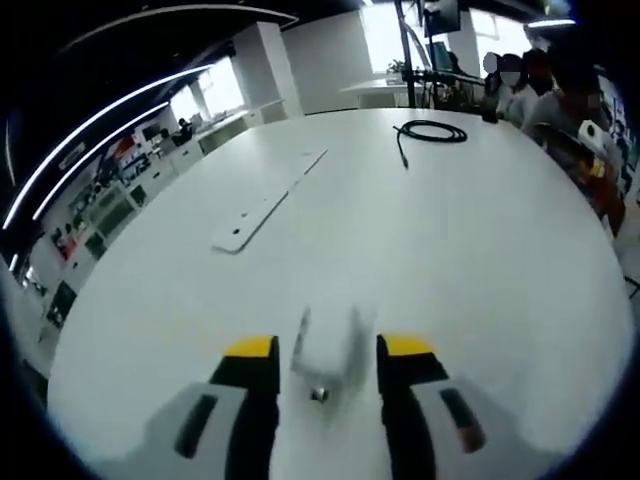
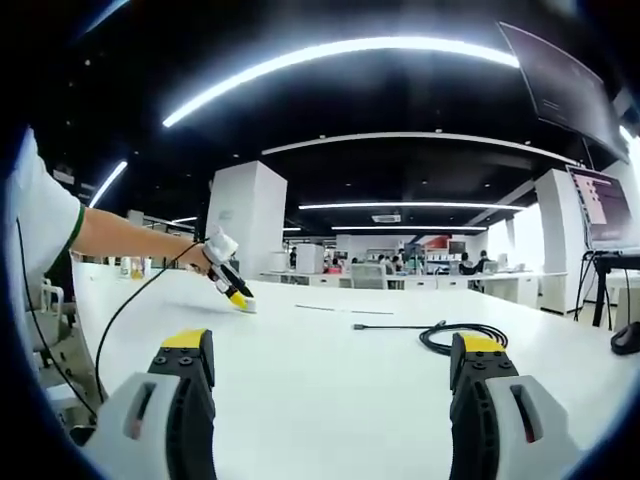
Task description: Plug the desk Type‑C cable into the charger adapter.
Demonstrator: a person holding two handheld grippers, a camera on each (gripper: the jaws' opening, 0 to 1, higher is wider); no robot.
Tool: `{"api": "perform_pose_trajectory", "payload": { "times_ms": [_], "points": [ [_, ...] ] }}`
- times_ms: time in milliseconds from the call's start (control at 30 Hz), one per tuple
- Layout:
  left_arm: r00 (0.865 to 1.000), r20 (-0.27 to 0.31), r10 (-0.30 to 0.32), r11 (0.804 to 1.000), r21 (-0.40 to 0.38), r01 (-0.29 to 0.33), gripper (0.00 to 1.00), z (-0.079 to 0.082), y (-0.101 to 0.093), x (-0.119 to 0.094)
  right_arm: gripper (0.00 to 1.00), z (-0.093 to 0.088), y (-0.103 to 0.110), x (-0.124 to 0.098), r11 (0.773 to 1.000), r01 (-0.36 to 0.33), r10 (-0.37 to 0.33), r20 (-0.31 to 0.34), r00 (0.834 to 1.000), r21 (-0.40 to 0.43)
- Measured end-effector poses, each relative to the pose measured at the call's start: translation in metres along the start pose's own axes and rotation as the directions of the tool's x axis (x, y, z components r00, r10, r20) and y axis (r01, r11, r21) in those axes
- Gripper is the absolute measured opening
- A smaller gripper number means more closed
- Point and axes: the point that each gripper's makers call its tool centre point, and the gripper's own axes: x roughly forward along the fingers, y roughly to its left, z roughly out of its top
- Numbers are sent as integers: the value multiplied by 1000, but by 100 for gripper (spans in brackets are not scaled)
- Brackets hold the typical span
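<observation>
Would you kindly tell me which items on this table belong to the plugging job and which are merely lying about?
For the job:
- small white charger adapter, between the left gripper jaws
- coiled black cable

Lying about:
- long flat white strip on the white table

The left gripper view looked steeply down from close above the white table [image 1: 430, 260], its own jaws rising at 6 o'clock and the black cable [image 1: 430, 131] far off toward 1 o'clock. The right gripper view sat low, nearly level with the tabletop [image 2: 330, 370], facing across the room toward the ceiling lights. Both views shared the table and the coiled cable [image 2: 455, 333], which lay near at 4 o'clock there. The left gripper [image 2: 238, 293] appeared in the right gripper view at 9 o'clock.
</observation>
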Motion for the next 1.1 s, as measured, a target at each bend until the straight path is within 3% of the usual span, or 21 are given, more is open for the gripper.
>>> {"api": "perform_pose_trajectory", "payload": {
  "times_ms": [133,233,467,1100],
  "points": [
    [1000,-16,-2,1000,-4,2,33,-3,-4,0,100,-1,0,0,1000,-2,2,0,1000,2],
    [1000,-2,-2,1000,-16,2,31,-1,6,2,100,-2,1,-1,1000,-4,4,-3,1000,7],
    [1000,-19,0,1000,-12,0,30,-4,-6,1,100,-3,3,0,1000,-8,8,-3,1000,10],
    [999,-45,-16,1000,-3,15,31,-3,-2,11,99,-5,8,3,1000,-23,23,-9,1000,12]
  ]
}}
